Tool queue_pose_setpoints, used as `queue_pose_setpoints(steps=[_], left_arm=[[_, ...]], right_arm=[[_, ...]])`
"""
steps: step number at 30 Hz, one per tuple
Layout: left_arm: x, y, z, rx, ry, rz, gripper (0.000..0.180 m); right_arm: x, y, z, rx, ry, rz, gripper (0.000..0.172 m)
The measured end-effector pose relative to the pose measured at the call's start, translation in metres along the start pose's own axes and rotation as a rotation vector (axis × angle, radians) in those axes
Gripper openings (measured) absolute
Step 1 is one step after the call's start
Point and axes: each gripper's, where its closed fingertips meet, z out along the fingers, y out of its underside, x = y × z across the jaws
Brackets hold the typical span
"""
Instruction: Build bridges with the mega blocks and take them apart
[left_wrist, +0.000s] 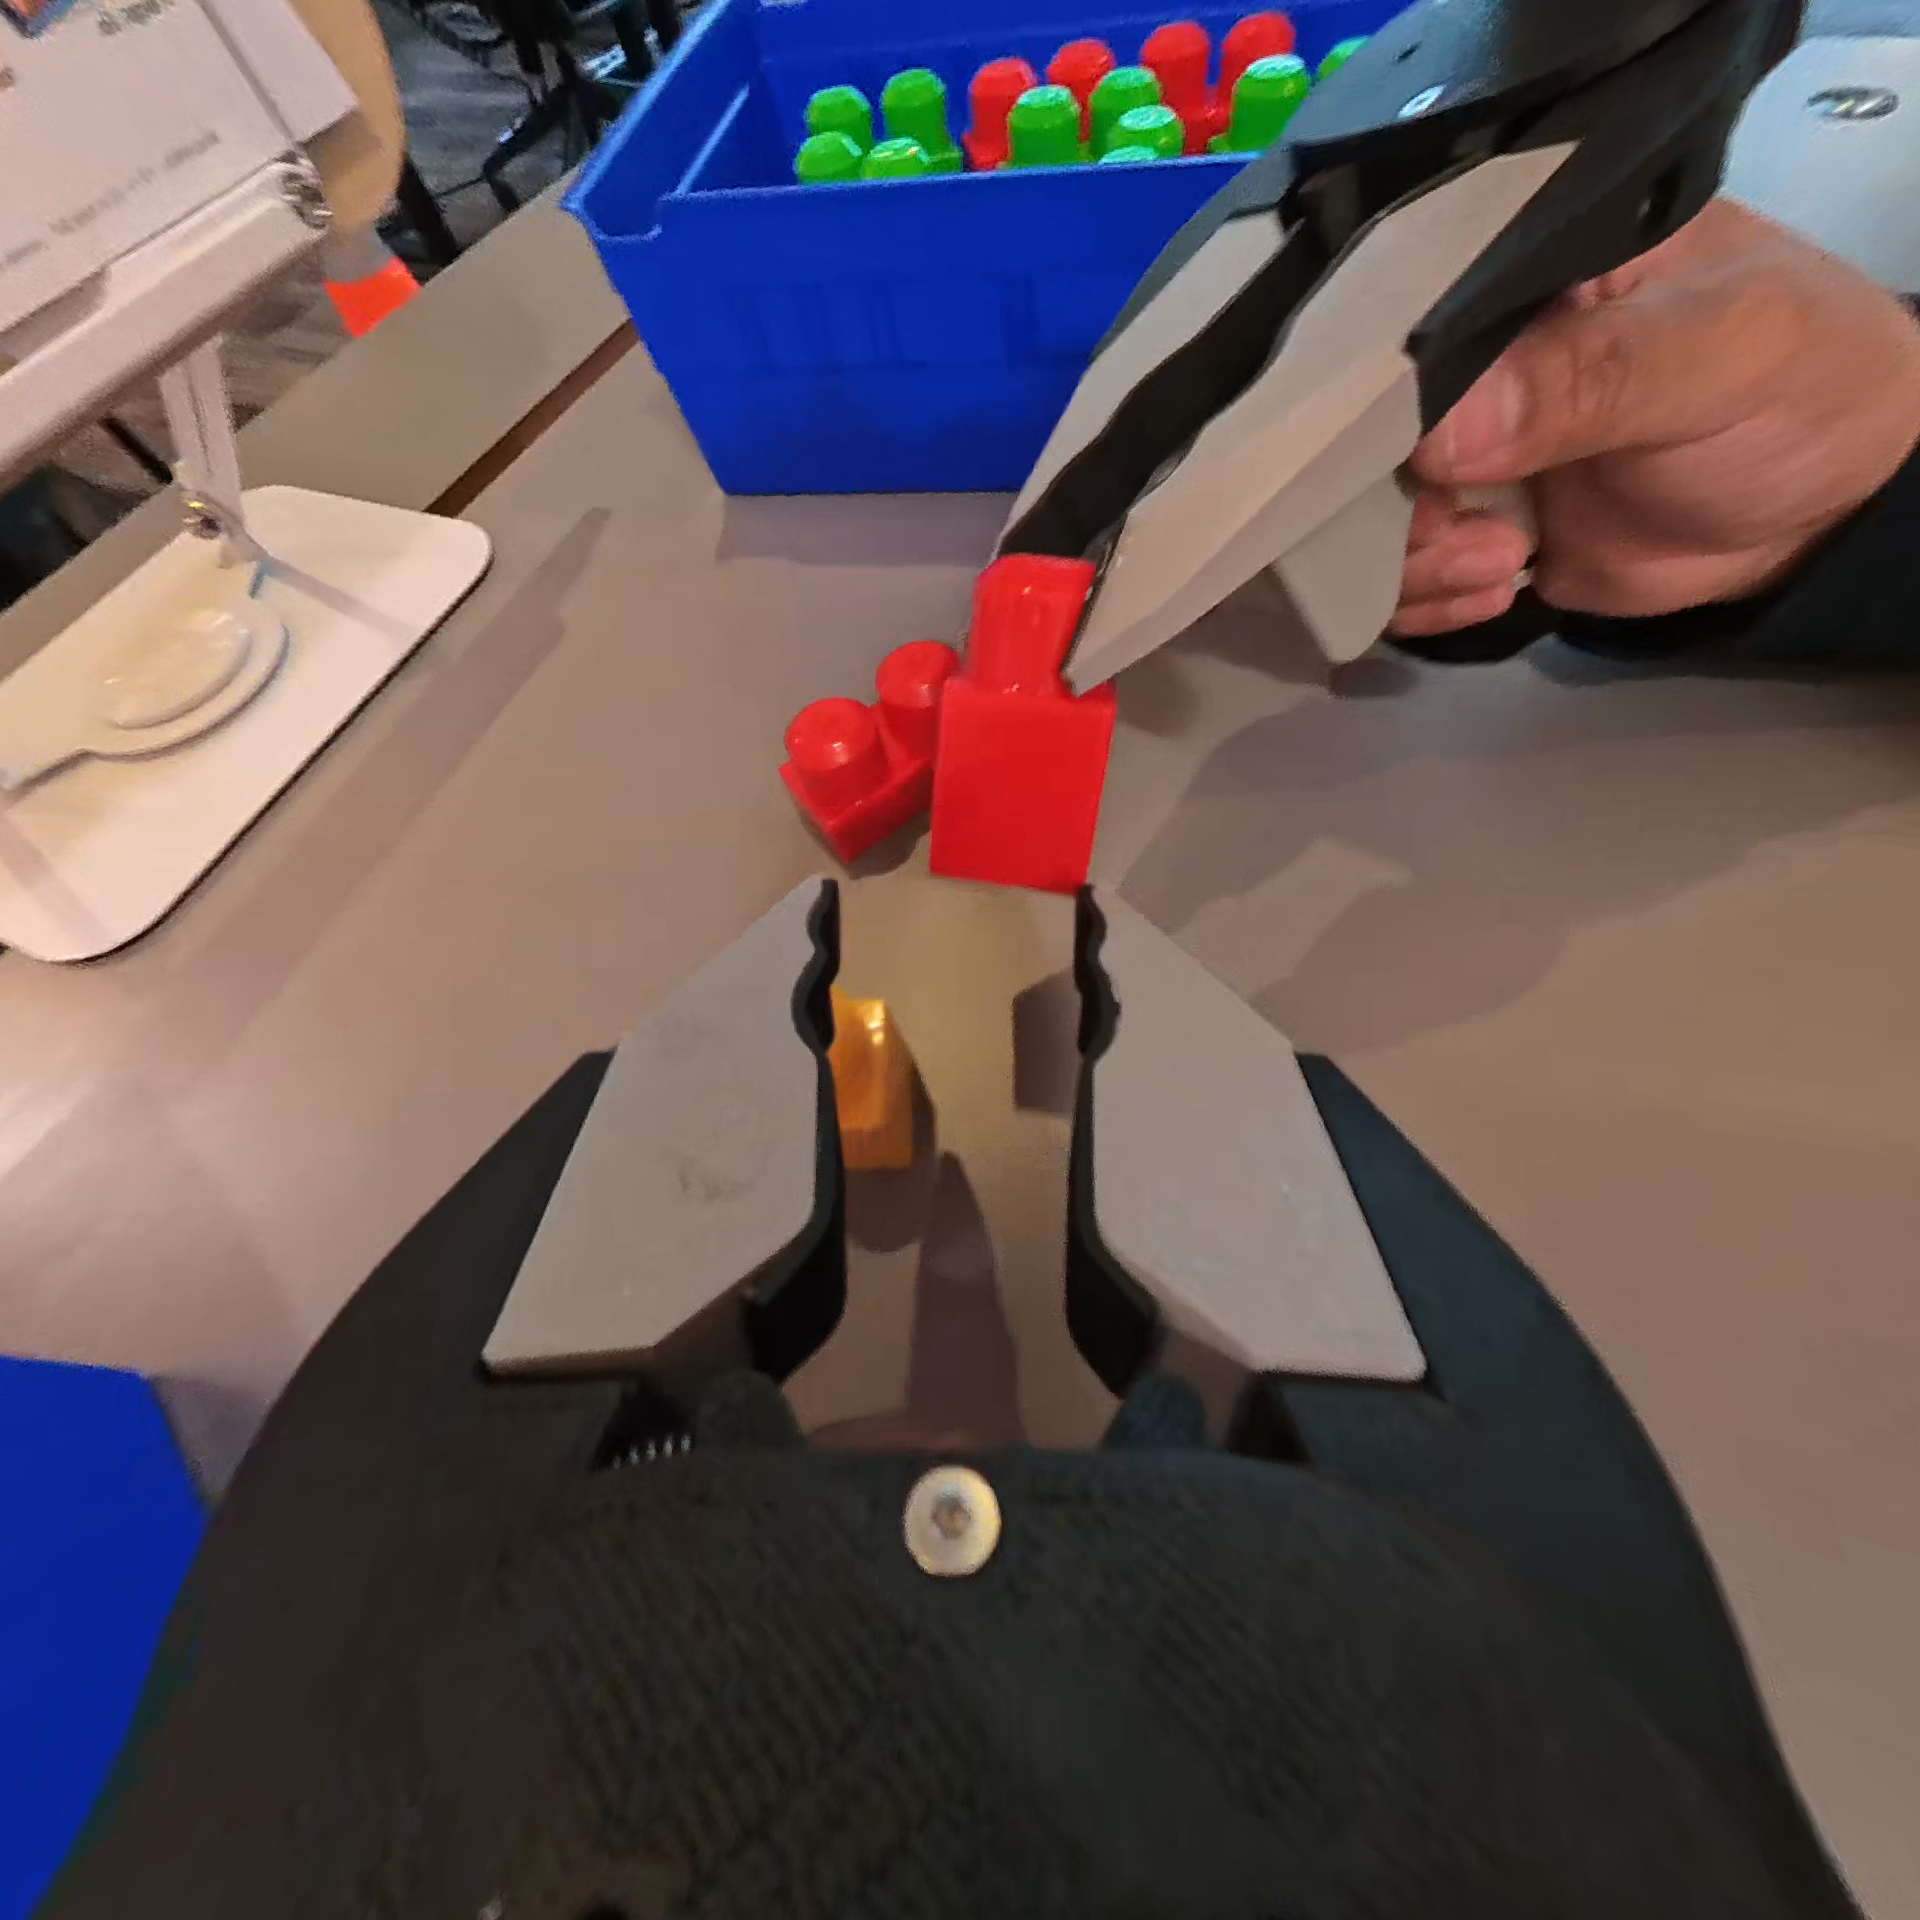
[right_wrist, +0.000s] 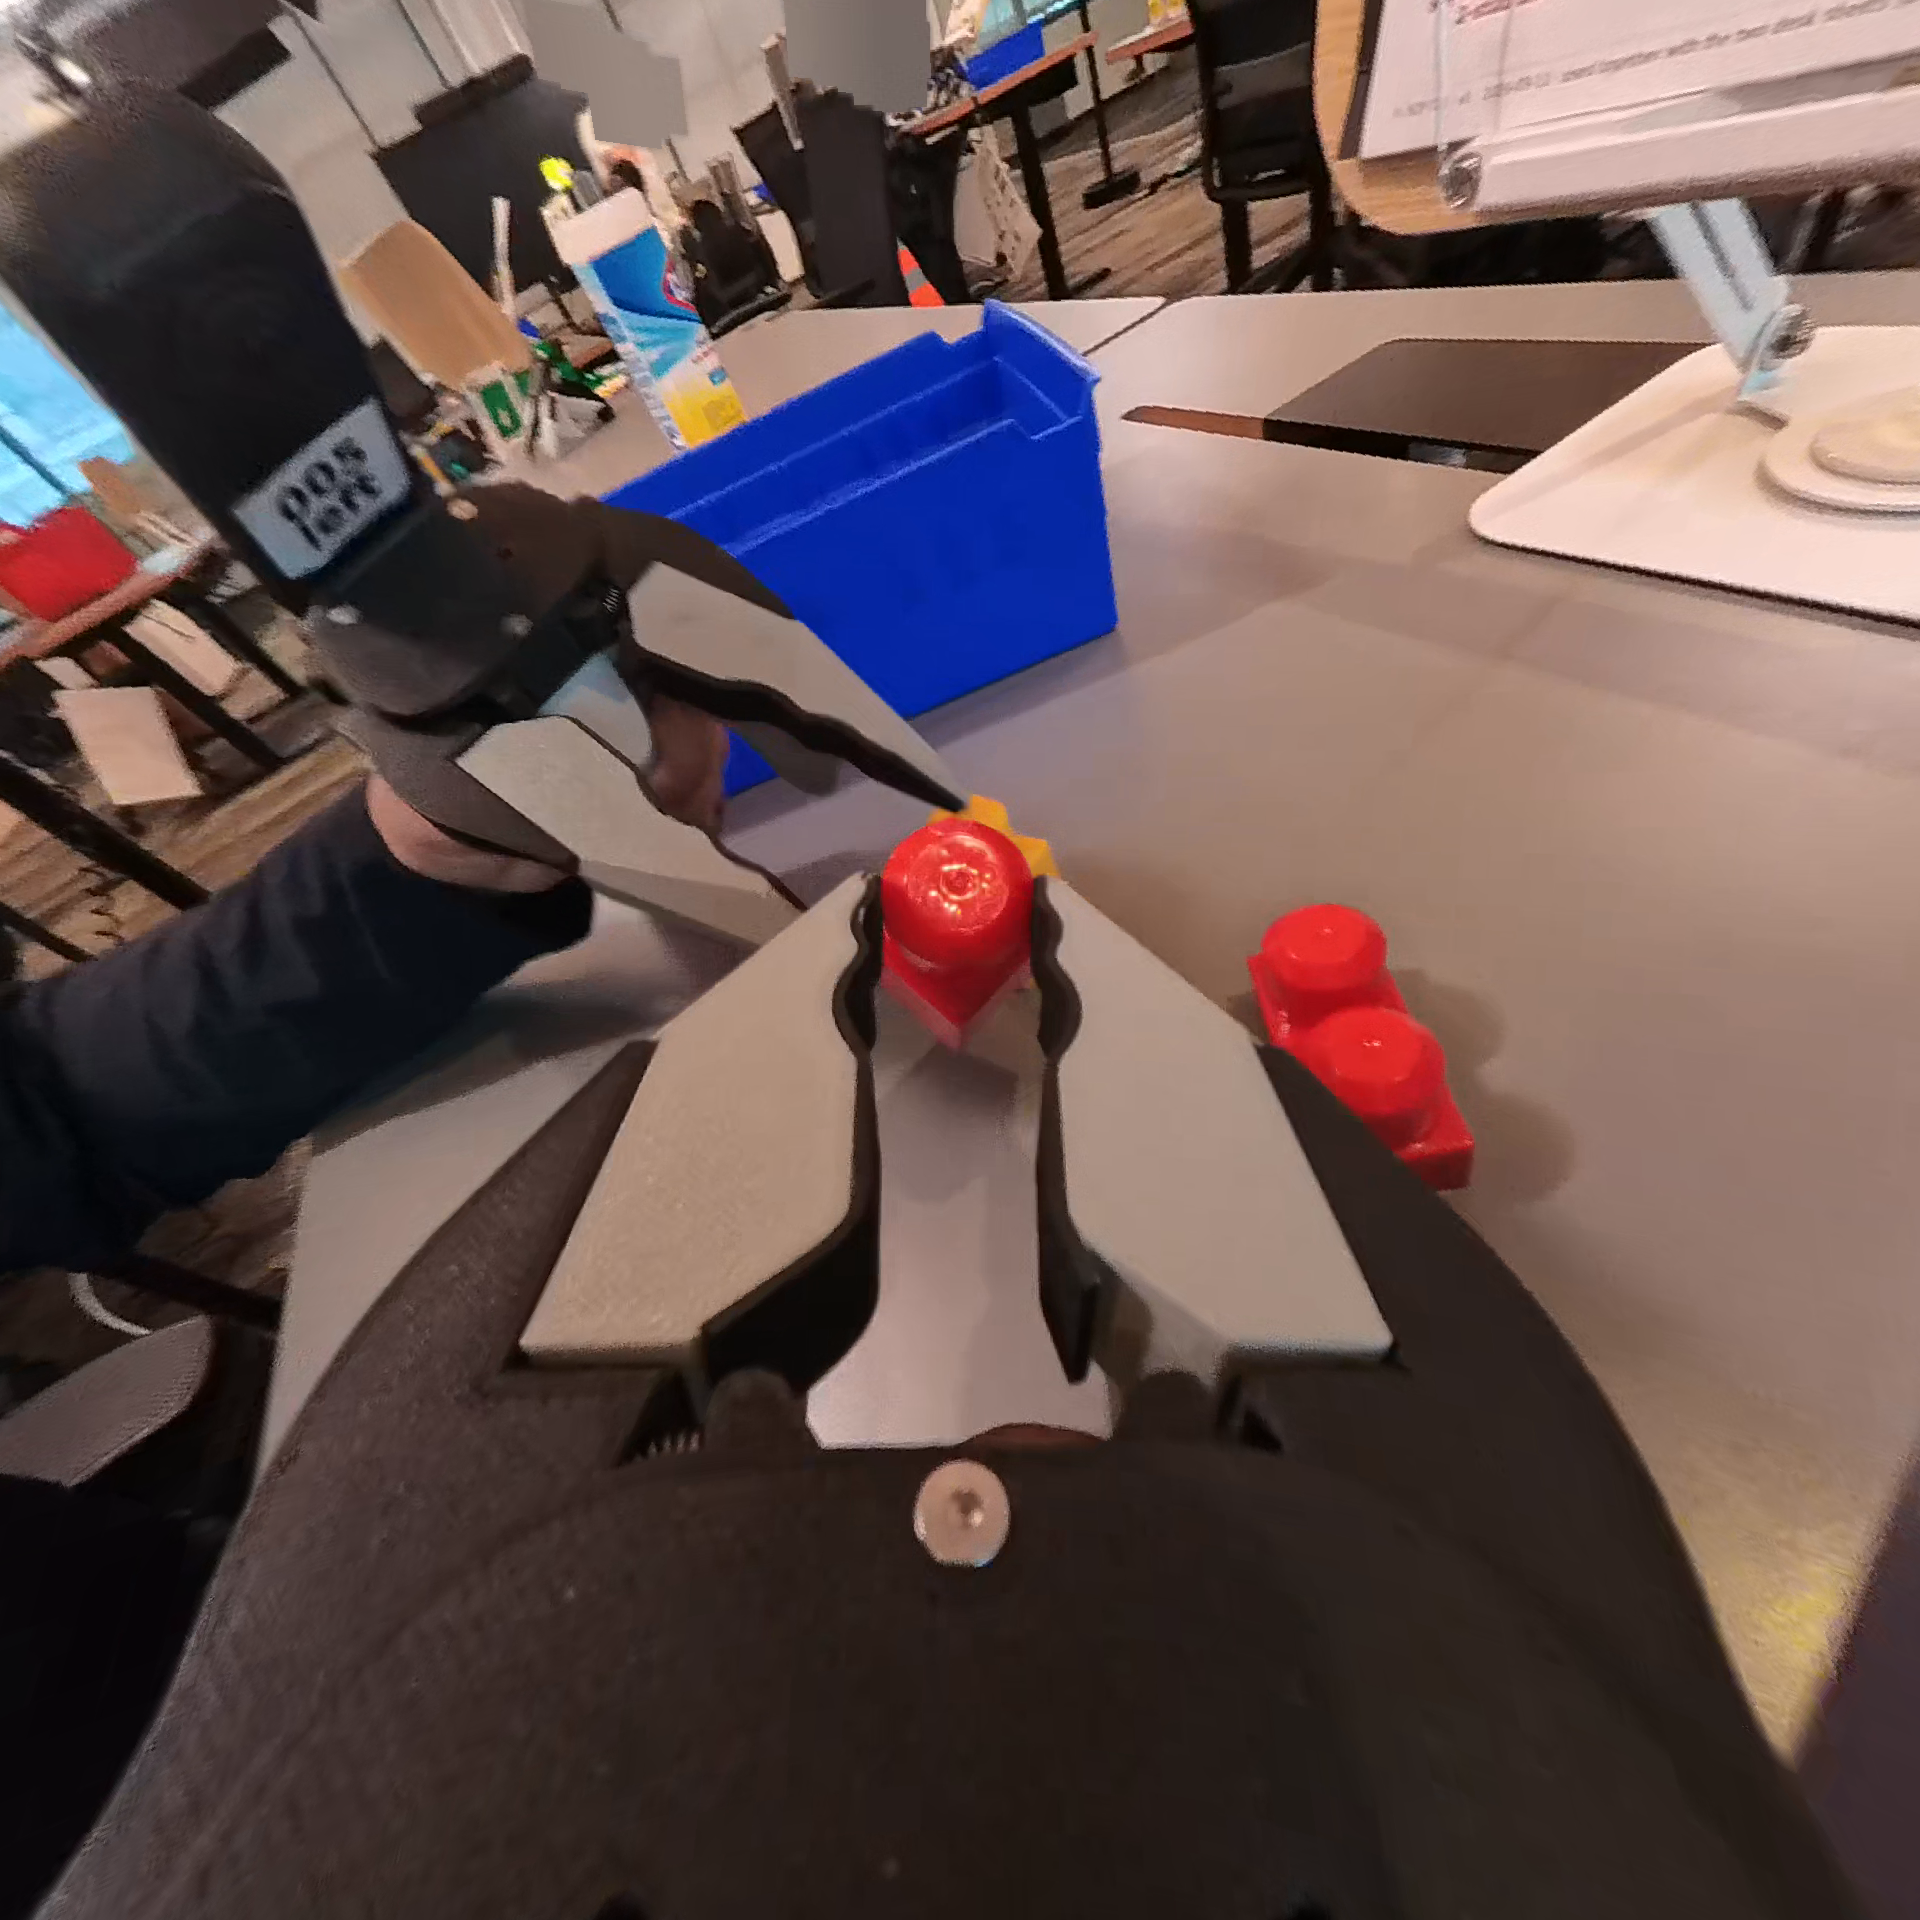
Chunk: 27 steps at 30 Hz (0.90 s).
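Near the middle of the grey table, a tall red single-stud block stands upright, its long axis vertical, with the right tool reaching down from above and pinching it: both dark pads press on the stud and the block's shoulders, one on each side. The block is glossy, square in body, with one rounded stud on top that catches the light. The left tool points at that same block from the opposite side, low over the table, and the block lies straight ahead of its tips, just beyond them; its fingers are spread and grip nothing. A small orange block shows between those fingers, close against the left one, though the other is clear of it, so it is merely lying there. Judging by this, the right tool is the one in command of the red block, and any coming move turns on lifting or setting it along its upright axis. Just beside it lies a flat red two-stud block. Toward the far edge stands a blue bin filled with green and red blocks, and a white stand base sits at the table's side.
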Motion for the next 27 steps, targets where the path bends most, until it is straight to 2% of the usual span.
queue_pose_setpoints(steps=[3, 6, 14, 19, 24, 26, 27], left_arm=[[-0.012, -0.001, -0.013, 0.01, -0.04, -0.017, 0.043], [-0.024, 0.004, -0.02, 0.007, -0.067, -0.054, 0.043], [-0.032, 0.061, 0.004, -0.24, -0.07, -0.123, 0.051], [-0.027, 0.075, 0.02, -0.283, -0.047, -0.12, 0.052], [-0.025, 0.074, 0.027, -0.247, -0.017, -0.164, 0.05], [-0.027, 0.074, 0.027, -0.242, -0.018, -0.157, 0.046], [-0.026, 0.074, 0.027, -0.24, -0.013, -0.155, 0.036]], right_arm=[[0.012, 0.006, -0.004, -0.074, 0.099, -0.1, 0.024], [0.011, 0.018, -0.001, -0.159, 0.115, -0.161, 0.025], [0.019, 0.033, -0.009, -0.323, 0.202, -0.309, 0.024], [0.025, 0.041, -0.011, -0.388, 0.237, -0.339, 0.024], [0.021, 0.053, -0.004, -0.417, 0.189, -0.302, 0.031], [0.02, 0.051, -0.004, -0.403, 0.173, -0.29, 0.036], [0.021, 0.047, -0.005, -0.386, 0.169, -0.282, 0.038]])
